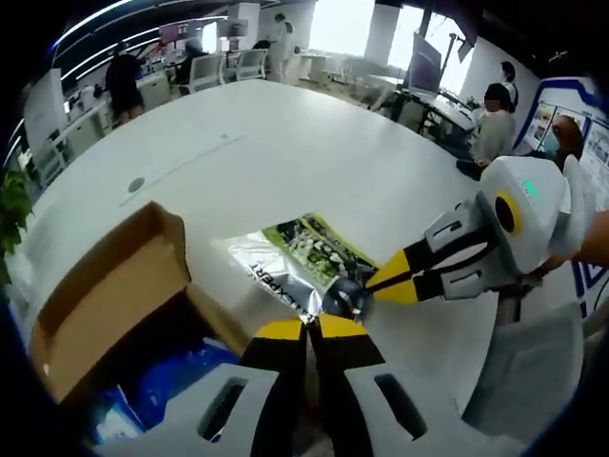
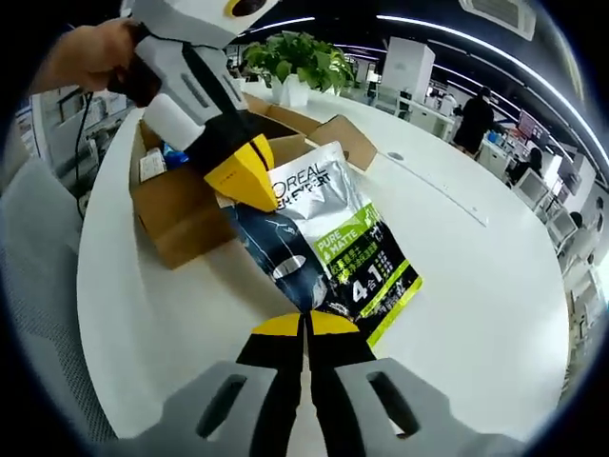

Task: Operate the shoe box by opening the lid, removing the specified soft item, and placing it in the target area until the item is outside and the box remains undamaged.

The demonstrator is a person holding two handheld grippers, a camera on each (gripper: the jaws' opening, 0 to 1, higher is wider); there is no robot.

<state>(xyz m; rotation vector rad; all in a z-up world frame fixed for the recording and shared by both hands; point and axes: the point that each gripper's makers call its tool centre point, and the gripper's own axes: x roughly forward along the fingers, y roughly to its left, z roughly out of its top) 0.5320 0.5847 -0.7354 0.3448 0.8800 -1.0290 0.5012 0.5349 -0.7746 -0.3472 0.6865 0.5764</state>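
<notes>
A silver, green and black soft pouch (image 1: pixel 303 249) printed with a brand name is stretched between both grippers beside the open cardboard shoe box (image 1: pixel 112 286). My left gripper (image 1: pixel 311 324) is shut on the pouch's near edge. The right gripper (image 1: pixel 376 283) comes in from the right and pinches the same end. In the right gripper view the pouch (image 2: pixel 338 238) lies over the white table, with my right gripper (image 2: pixel 304 322) shut on its lower edge. The left gripper (image 2: pixel 249 195) clamps its upper left part in front of the box (image 2: pixel 186 214). I cannot tell whether the pouch touches the table.
The box holds blue packaging (image 1: pixel 181 376) and stands near the edge of the large white table (image 1: pixel 285 143). A potted plant (image 2: pixel 300 57) stands behind the box. A grey chair (image 2: pixel 38 314) sits at the table's edge. People sit and stand at desks far off.
</notes>
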